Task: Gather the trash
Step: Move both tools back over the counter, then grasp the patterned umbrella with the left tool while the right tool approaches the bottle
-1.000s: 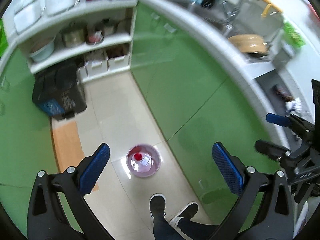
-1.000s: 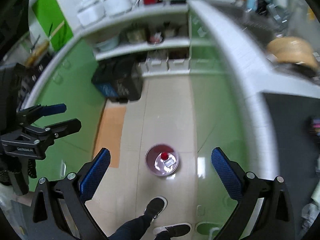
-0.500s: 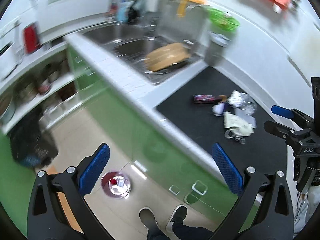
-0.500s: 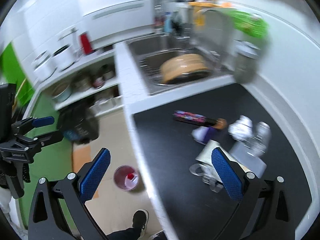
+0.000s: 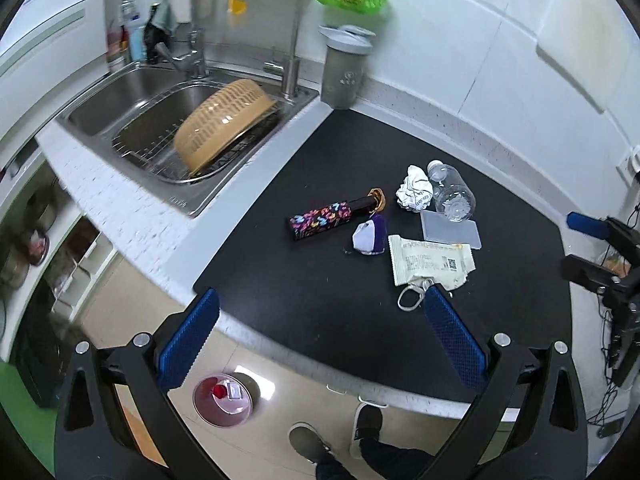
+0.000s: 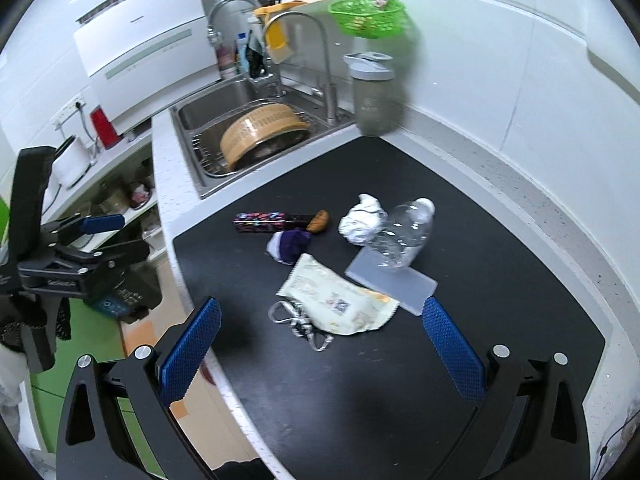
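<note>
Left wrist view: the left gripper (image 5: 320,336) hangs over the near edge of the black mat (image 5: 304,288), its blue-padded jaws spread wide with nothing between them. In the right wrist view the right gripper (image 6: 320,344) is also spread wide and empty, above the mat's near part.

The trash lies in a loose cluster on the mat, and the cream snack wrapper (image 5: 432,262) serves as the landmark. Just behind the wrapper lies a flat translucent plastic card (image 5: 450,228), and on that card's far edge rests a clear plastic bottle (image 5: 452,192) on its side. Beside the bottle, behind the wrapper, sits a crumpled white paper ball (image 5: 415,194), touching or nearly touching the bottle. To the sink side of the wrapper, close by, is a purple and white crumpled wrapper (image 5: 370,236). Beyond that lies a long dark box with a colourful pattern (image 5: 324,220), a brown piece (image 5: 377,197) at its end. At the wrapper's near edge a loop of grey cord (image 5: 412,296) pokes out, partly under it.

Well away from the wrapper, past the mat's far corner, stands a grey lidded cup (image 5: 344,68) beside the steel sink (image 5: 120,100), where a tan colander (image 5: 224,120) leans on a wire rack. On the floor below the counter sits a pink basin (image 5: 222,400).
</note>
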